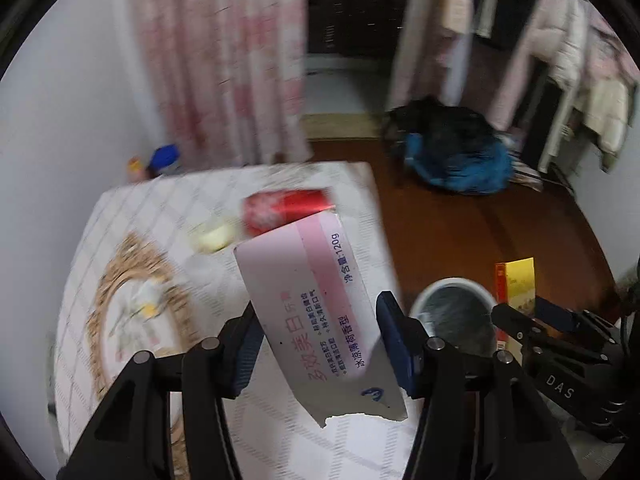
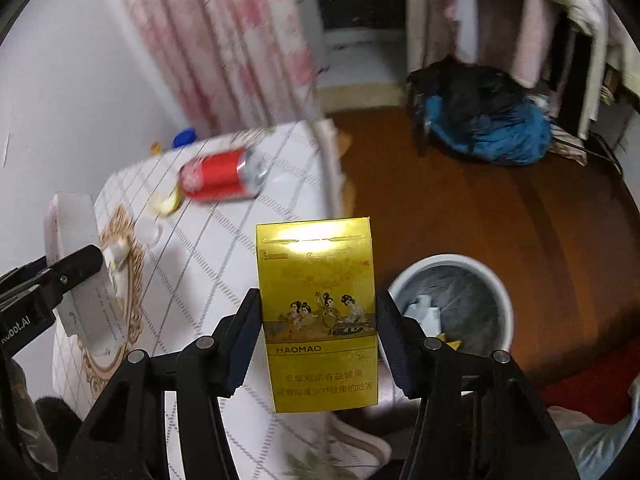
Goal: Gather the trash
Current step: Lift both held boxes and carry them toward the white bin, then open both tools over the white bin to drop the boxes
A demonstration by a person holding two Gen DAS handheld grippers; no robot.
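Left wrist view: the left gripper tilts steeply down over the table, its jaws clamped on a pink box that slants between them with its torn end nearest the camera. Right wrist view: the right gripper also tilts down, jaws gripping an upright yellow pack at the table's edge, just beside the bin on the floor. A red can lies on the table.

A pink toothpaste box with a torn end tilts mid-frame; a yellow cigarette pack stands upright at center. A red can lies sideways upper left; the white bin sits lower right.
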